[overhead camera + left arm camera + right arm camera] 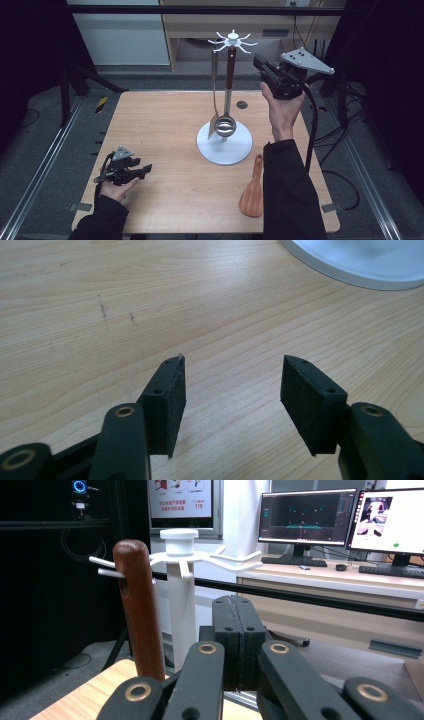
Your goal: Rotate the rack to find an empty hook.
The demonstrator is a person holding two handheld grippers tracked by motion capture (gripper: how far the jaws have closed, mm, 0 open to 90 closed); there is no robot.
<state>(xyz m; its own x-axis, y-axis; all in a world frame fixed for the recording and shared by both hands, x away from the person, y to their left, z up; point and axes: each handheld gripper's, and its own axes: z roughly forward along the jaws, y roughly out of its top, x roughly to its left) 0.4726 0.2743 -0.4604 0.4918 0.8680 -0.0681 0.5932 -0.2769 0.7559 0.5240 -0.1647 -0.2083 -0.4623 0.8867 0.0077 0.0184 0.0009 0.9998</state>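
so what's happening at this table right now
A person is working with a gripper in each hand at a wooden table. A ladle and a spatula hang on a white rack. The right gripper is raised beside the rack top, jaws shut and empty. The left gripper rests low, open. A wooden spoon lies on the table.

The pale wooden table [165, 130] shows matt, fine grain. The white plastic utensil stand [224, 145] looks smooth. Its hanging ladle [226, 122] has a shiny metal bowl and a glossy reddish-brown wooden handle [140, 610]. At lower right, the orange-brown wooden spatula [252, 192] looks satin.
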